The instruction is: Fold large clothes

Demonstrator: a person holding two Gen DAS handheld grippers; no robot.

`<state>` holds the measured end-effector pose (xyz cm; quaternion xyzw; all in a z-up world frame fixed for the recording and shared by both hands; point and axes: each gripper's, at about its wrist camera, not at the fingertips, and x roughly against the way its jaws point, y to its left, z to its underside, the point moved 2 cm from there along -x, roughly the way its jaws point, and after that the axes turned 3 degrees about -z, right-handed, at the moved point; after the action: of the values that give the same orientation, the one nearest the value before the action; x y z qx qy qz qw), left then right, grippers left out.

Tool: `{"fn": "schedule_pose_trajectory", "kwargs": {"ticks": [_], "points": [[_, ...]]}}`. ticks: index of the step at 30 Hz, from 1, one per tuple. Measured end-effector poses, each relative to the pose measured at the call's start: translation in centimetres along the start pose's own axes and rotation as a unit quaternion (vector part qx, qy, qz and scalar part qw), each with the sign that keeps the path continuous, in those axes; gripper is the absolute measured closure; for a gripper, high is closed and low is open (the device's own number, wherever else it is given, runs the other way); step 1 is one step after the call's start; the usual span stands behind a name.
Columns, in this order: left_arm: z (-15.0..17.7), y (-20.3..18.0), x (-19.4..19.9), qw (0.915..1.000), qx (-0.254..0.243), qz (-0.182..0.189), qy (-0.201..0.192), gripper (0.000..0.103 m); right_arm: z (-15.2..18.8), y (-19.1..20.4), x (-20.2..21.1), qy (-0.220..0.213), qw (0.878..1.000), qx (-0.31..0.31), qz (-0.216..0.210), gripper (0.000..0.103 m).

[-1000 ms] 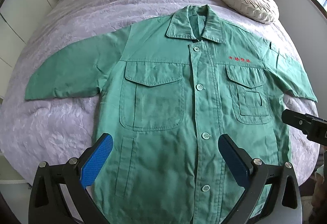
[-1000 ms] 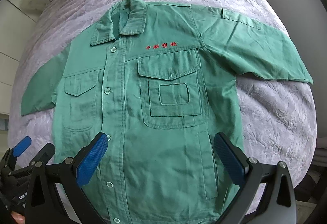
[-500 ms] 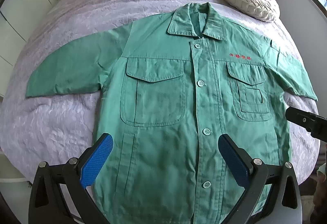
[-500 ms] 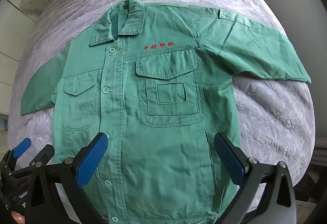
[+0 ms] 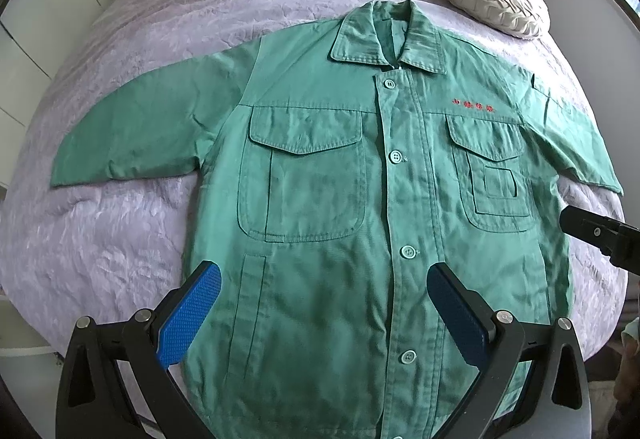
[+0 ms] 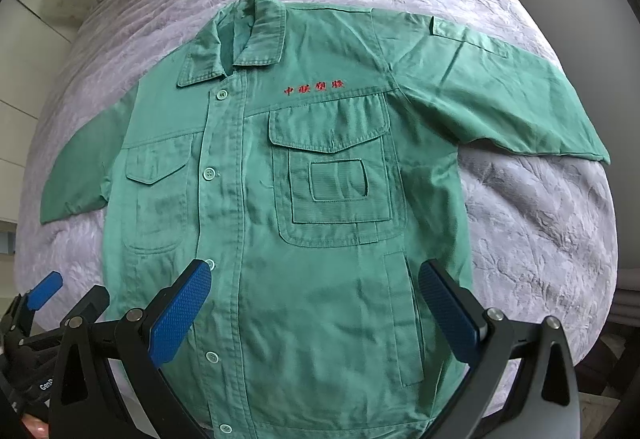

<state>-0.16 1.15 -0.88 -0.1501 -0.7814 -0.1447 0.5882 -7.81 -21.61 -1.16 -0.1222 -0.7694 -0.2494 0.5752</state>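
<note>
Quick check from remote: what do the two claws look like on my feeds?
Both match: the left claw and right claw have black angular frames with silver bolts and two fingers faced with blue textured pads. White lettering, partly cut off, marks the left claw's body in the right wrist view.

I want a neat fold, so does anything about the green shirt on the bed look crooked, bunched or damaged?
Nothing stands out. The green shirt lies face up on the purple bedspread, buttoned, both sleeves spread out, collar turned down. Only light wrinkles show; no tear or stain is visible. Both hand-held grippers hover open over the hem.
</note>
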Motion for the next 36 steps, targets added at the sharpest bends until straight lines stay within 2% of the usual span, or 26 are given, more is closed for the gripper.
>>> {"fn": "schedule_pose_trajectory", "kwargs": {"ticks": [16,36], "points": [[0.2,0.6,-0.2,0.9998,-0.002,-0.018,0.006,0.000,0.1,0.4,0.0,-0.007,1.000,0.007,0.004,0.000],[1.2,2.4,-0.9,0.9996,0.012,-0.016,0.017,0.000,1.1,1.5,-0.5,-0.001,1.000,0.008,0.006,0.000]]}}
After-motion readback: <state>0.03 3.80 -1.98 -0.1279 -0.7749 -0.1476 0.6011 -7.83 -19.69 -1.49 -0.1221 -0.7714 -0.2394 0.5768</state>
